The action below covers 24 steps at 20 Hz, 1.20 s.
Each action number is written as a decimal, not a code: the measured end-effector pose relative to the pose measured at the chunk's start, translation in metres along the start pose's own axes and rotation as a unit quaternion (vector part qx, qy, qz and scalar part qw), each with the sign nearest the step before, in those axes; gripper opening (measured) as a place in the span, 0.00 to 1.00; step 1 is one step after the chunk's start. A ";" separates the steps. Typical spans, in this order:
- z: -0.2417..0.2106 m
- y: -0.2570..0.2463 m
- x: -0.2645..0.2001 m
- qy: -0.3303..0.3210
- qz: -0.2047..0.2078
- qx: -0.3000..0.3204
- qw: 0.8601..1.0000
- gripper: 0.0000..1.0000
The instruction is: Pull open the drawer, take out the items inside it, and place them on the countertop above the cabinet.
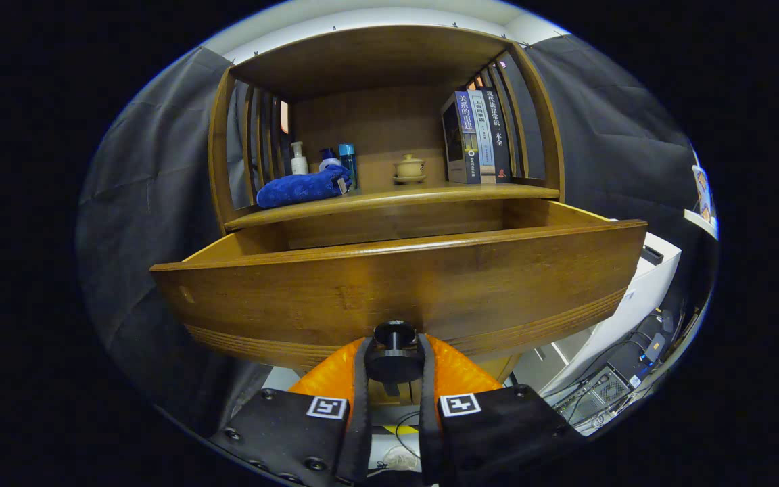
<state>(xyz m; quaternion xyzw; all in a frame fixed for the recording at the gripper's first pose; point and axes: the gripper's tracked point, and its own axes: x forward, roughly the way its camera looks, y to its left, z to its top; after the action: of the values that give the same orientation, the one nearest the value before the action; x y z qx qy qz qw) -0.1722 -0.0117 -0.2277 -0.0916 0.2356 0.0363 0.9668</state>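
Drawer (396,284) is pulled well out of the cabinet, its front panel w/ long axis running side to side, square across the gripper's line. The dark round knob (394,356) sits at the bottom middle of that front, right between the fingers. Gripper (394,368) is closed down on the knob, both fingers pressed against its sides, so it's got the drawer by the handle and nothing else.

Inside of the drawer lies up and beyond the front panel; from this low angle can't tell what's in it, the front hides the contents. So next reach has to let go, rise over the front edge, then drop in.

Counter (389,196) is just above and behind the open drawer, carrying a blue cloth (301,187), a few bottles (299,159), a small lidded cup (409,167) and some upright books (476,137).
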 end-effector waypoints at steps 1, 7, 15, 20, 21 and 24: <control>-0.003 0.000 -0.007 0.003 -0.002 0.000 1.000 0.36; -0.018 0.002 -0.031 0.023 -0.001 0.012 1.000 0.37; -0.013 -0.007 -0.033 0.018 -0.015 0.022 0.999 0.56; 0.030 -0.022 -0.050 -0.031 -0.031 0.050 0.998 0.99; 0.041 -0.026 -0.053 -0.040 -0.031 0.055 0.997 0.99; 0.074 -0.028 -0.064 -0.067 -0.028 0.056 0.996 0.99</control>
<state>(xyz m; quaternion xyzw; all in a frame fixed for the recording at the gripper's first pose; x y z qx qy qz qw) -0.1928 -0.0266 -0.1289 -0.0409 0.1692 0.0023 0.9847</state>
